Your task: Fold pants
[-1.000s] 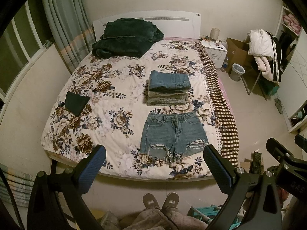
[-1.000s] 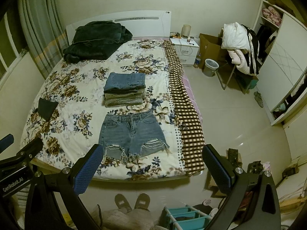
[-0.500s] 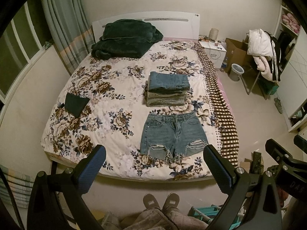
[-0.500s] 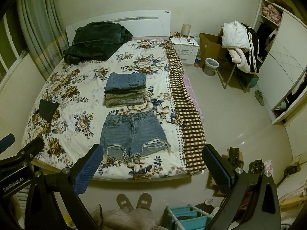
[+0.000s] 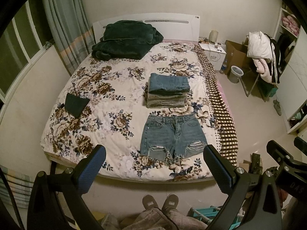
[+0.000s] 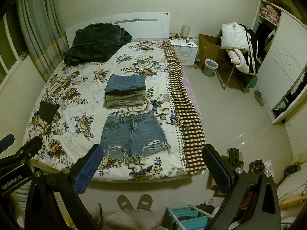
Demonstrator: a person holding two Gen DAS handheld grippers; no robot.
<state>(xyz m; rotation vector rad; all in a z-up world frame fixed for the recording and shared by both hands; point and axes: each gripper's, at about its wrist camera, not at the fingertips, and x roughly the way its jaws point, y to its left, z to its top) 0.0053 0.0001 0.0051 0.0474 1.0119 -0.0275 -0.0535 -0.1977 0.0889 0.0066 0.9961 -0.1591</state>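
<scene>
A pair of ripped blue denim shorts [image 5: 172,135] lies flat near the foot of the bed, waistband away from me; it also shows in the right wrist view [image 6: 133,136]. Behind it sits a stack of folded pants [image 5: 167,90] [image 6: 124,91] with a denim piece on top. My left gripper [image 5: 153,169] is open and empty, held high above the foot of the bed. My right gripper [image 6: 151,167] is open and empty too, at the same height, a little to the right.
The floral bedspread [image 5: 107,103] also carries a dark green blanket [image 5: 126,39] by the headboard and a small dark folded cloth [image 5: 75,105] at the left. A checked blanket [image 6: 184,111] hangs over the bed's right side. My feet [image 5: 161,204] stand at the bed's foot beside a teal rack [image 6: 190,217].
Both views have shifted only slightly; the bed sits marginally lower and closer in frame. The grippers stay open and the shorts have not moved.
</scene>
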